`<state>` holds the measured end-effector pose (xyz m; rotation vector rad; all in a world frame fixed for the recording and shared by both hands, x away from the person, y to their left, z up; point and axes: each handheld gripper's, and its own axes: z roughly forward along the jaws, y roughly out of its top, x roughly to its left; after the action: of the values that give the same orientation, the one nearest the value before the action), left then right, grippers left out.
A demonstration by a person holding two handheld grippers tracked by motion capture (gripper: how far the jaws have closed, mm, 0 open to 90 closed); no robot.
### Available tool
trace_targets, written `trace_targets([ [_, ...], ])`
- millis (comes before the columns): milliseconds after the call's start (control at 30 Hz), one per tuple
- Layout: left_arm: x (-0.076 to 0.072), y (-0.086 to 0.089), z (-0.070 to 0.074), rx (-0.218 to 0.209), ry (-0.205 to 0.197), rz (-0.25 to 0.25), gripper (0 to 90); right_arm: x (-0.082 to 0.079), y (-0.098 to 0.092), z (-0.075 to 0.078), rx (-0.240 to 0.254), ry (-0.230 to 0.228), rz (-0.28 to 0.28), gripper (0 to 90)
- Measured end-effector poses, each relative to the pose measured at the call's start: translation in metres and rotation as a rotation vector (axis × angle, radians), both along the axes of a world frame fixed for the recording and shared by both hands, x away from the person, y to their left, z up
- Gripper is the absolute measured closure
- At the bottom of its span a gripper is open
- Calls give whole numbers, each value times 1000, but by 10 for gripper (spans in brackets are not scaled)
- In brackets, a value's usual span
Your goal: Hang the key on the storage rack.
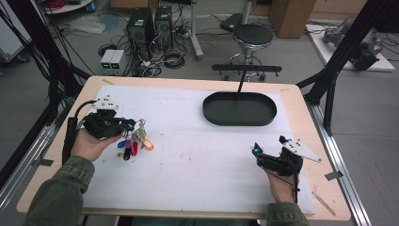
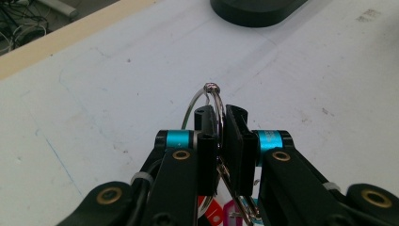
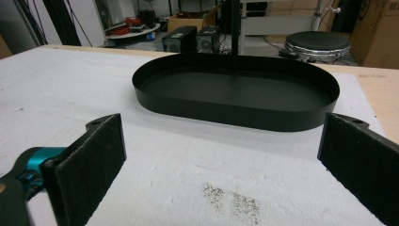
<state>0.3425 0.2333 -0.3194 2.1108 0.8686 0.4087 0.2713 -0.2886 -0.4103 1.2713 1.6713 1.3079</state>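
A metal key ring (image 2: 210, 101) with several coloured tags (image 1: 135, 143) hangs from my left gripper (image 1: 133, 124), whose jaws are shut on the ring. The tags dangle just above the white mat at the left side of the table. In the left gripper view the ring (image 2: 214, 89) loops up between the two black pads, and pink and red tags (image 2: 221, 213) peek out below. My right gripper (image 1: 269, 147) rests low at the right of the mat, held by a hand, its jaws spread wide with nothing between the pads (image 3: 89, 160). A black oval tray (image 1: 239, 108) lies beyond it.
The tray (image 3: 235, 110) has a low wall and a thin black post rising from its far rim. The white mat (image 1: 197, 155) covers most of the wooden table. Beyond the far edge stand a stool (image 1: 253, 35), computer towers and cables on the floor.
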Motion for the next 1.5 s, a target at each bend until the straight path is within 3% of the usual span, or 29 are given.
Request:
trace_targets([
  [600, 15, -13, 45, -22, -25, -71, 846, 0, -1, 0, 16, -4, 12, 4],
  [667, 16, -17, 50, -18, -35, -78, 847, 0, -1, 0, 67, 9, 21, 4],
  [1267, 35, -67, 79, 31, -51, -175, 850, -1, -3, 1, 49, -4, 8, 4],
  [1500, 46, -85, 89, 5, -56, -203, 850, -1, -4, 1, 45, -10, 9, 4],
])
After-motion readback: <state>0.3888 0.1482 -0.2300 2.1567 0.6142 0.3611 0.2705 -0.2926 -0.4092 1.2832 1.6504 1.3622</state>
